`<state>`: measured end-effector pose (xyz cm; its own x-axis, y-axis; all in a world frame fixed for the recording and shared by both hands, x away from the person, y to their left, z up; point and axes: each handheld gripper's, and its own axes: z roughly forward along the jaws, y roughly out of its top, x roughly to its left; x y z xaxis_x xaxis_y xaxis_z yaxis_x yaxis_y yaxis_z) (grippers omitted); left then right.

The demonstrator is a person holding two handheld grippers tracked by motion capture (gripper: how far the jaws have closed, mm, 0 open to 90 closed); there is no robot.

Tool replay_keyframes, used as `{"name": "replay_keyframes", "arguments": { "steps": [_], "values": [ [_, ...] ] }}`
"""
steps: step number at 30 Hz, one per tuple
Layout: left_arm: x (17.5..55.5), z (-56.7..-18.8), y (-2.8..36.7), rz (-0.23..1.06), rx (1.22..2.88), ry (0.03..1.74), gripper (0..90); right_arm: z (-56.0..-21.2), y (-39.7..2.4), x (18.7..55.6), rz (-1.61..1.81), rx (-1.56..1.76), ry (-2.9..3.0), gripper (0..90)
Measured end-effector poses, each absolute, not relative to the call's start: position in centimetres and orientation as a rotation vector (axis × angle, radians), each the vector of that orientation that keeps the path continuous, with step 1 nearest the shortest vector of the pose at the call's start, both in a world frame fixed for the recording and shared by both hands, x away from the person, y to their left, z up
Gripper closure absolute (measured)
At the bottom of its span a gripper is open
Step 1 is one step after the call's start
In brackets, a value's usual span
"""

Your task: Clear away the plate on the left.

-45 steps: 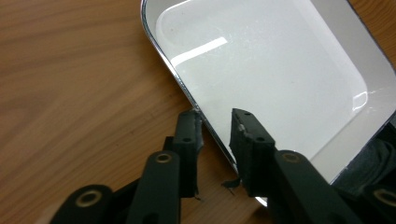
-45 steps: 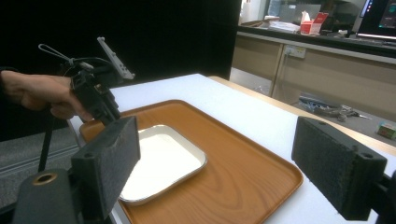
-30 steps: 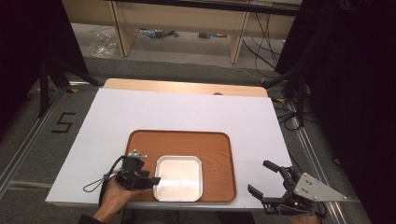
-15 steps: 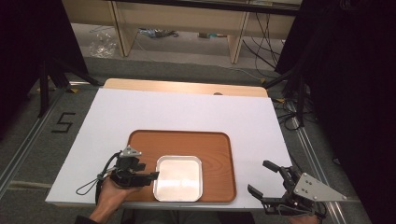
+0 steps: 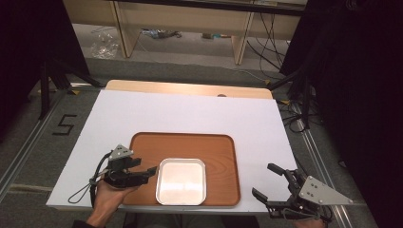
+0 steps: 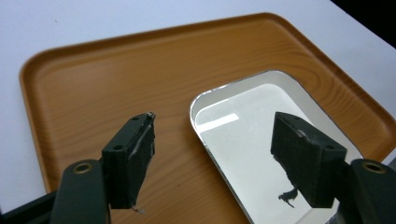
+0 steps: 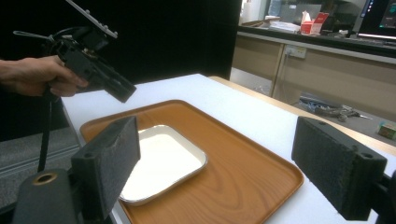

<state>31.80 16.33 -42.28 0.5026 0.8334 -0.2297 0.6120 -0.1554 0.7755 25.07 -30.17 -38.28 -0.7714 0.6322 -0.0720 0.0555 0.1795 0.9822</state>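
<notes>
White-topped table (image 5: 190,114) in a dim room, wooden shelving at the frame's top.
Brown wooden tray (image 5: 216,147) lower centre holds a shiny square metal dish (image 5: 182,181); left gripper (image 5: 142,172) spread beside it, right gripper (image 5: 268,183) spread lower right.

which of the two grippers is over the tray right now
The left gripper: it reaches over the tray beside the metal dish. The right gripper sits off the tray's right side.

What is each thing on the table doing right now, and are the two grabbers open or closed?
Wooden tray: flat on the white table.
Metal dish: upright in the tray, empty.
Left gripper: open, at the dish's edge, holding nothing.
Right gripper: open, off the table's corner, holding nothing.
</notes>
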Motion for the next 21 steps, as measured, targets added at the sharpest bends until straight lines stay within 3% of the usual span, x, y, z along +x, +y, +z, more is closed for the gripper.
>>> {"name": "replay_keyframes", "arguments": {
  "steps": [11, 21],
  "values": [
    [30.7, -41.3, 16.6, 0.431, 1.748, 1.140, 18.8, -38.3, -30.2, 25.0, 1.630, 0.644, 1.995, 16.1],
    [29.7, -40.9, 17.2, 0.475, 1.704, 1.096, 18.4, -38.3, -30.2, 25.1, 1.627, 0.646, 1.993, 16.1]
  ]
}}
